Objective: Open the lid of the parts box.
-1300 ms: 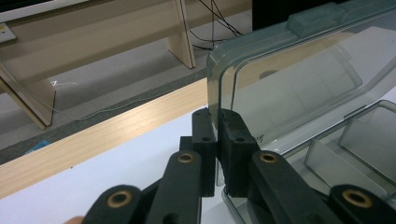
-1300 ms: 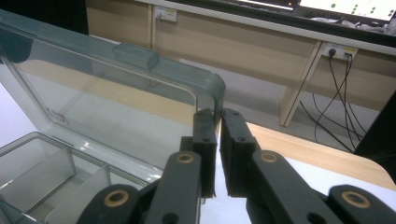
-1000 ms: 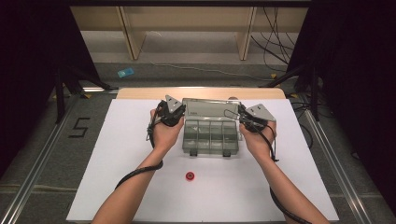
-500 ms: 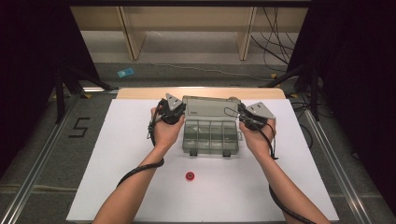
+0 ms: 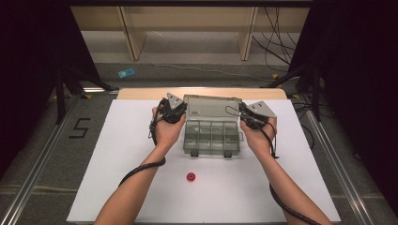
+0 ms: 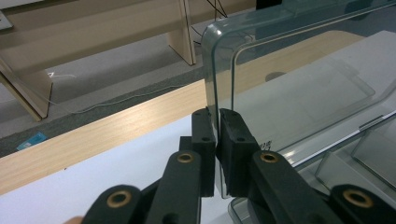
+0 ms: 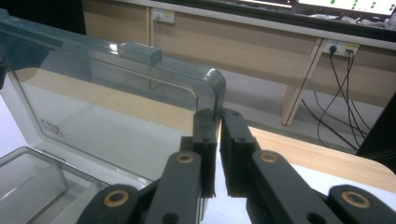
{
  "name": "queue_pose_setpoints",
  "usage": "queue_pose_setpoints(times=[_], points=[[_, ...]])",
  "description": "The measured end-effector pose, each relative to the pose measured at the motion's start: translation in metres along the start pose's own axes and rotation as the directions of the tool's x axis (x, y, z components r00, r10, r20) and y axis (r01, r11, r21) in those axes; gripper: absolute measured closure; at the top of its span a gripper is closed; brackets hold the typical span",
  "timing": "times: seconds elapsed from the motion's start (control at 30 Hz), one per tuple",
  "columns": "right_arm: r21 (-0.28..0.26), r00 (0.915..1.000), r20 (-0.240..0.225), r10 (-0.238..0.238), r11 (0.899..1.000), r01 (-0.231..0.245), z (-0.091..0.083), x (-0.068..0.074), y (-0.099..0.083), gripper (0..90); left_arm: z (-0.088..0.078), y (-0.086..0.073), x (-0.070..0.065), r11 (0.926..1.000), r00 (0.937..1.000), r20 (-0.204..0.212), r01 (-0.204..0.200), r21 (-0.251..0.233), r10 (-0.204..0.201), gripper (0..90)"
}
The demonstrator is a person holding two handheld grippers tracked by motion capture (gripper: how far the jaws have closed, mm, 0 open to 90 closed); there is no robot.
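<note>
Now both tongs, left [image 6: 217,140] and right [image 7: 217,140], clamp box lid [image 5: 213,107] edges.

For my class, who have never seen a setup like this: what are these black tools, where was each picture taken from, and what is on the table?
A person sits at a white table holding a hand-operated gripper in each hand. One picture looks down from above; the other two come from cameras riding on each gripper. The left gripper and the right gripper are each shut on a side edge of the clear lid of an open compartment box, holding it upright. A small red ring lies in front of the box.
</note>
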State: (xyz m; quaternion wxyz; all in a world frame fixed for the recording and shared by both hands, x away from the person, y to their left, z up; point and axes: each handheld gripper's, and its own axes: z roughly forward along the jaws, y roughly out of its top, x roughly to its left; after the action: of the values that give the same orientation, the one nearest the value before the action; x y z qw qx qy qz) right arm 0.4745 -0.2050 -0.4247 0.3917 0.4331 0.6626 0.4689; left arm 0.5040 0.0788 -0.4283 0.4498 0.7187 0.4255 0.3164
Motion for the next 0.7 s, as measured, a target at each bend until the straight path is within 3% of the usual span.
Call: queue_pose_setpoints(times=[0.27,0.33,0.7], points=[[-0.012,1.0000,0.004,0.003,1.000,-0.003,0.0045,-0.0013,0.0007,85.5,0.0037,0.0009,0.0011,0.9999,0.9999,-0.003,0.010,0.005,-0.009,84.8],[0.003,0.9999,0.005,-0.014,1.000,0.014,0.0040,-0.0007,0.0013,85.2,0.0044,0.0009,0.0012,0.9999,0.9999,-0.004,0.013,0.005,-0.013,84.8],[-0.008,1.0000,0.006,0.005,1.000,-0.004,0.0084,-0.0028,0.0013,85.3,0.0081,0.0013,0.0023,0.9996,0.9997,-0.005,0.026,0.012,-0.026,85.0]])
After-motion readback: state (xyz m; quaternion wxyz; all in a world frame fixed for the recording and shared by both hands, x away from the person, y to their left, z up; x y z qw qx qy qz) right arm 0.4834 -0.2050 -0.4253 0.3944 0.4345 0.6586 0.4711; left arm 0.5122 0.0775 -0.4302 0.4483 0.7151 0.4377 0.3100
